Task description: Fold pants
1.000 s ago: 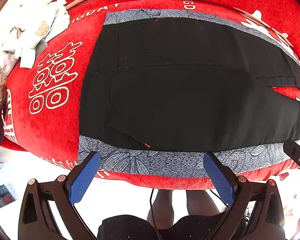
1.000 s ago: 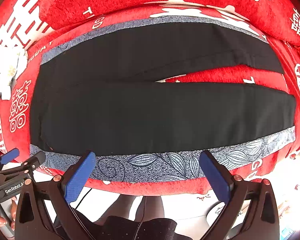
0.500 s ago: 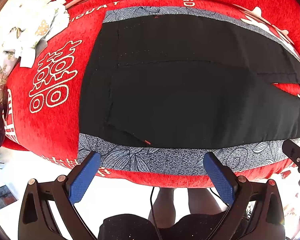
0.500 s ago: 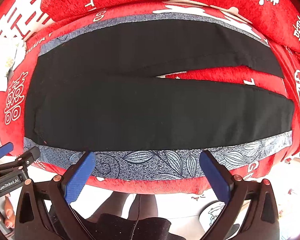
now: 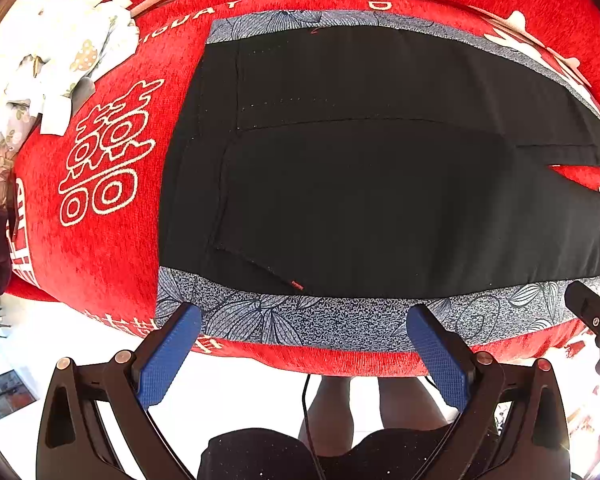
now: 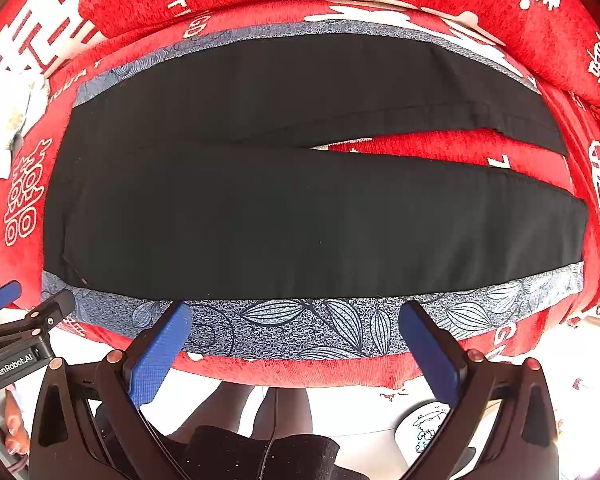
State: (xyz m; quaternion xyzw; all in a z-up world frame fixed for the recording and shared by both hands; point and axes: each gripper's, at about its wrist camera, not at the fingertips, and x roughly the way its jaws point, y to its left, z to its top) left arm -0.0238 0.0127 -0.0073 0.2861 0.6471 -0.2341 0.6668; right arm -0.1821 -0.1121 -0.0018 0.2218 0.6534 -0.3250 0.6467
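Both grippers have eased slightly closer to the near side of the pants (image 6: 300, 208) since 1 second ago; nothing else has changed. Black pants lie flat on a red cushion (image 5: 100, 240), waist at left, 2 legs running right, patterned side stripe (image 6: 300, 324) nearest. Left gripper (image 5: 304, 352) and right gripper (image 6: 296, 348) hover with fingers spread wide, holding nothing. Folding looks unstarted; next, each should probably pinch that near edge.
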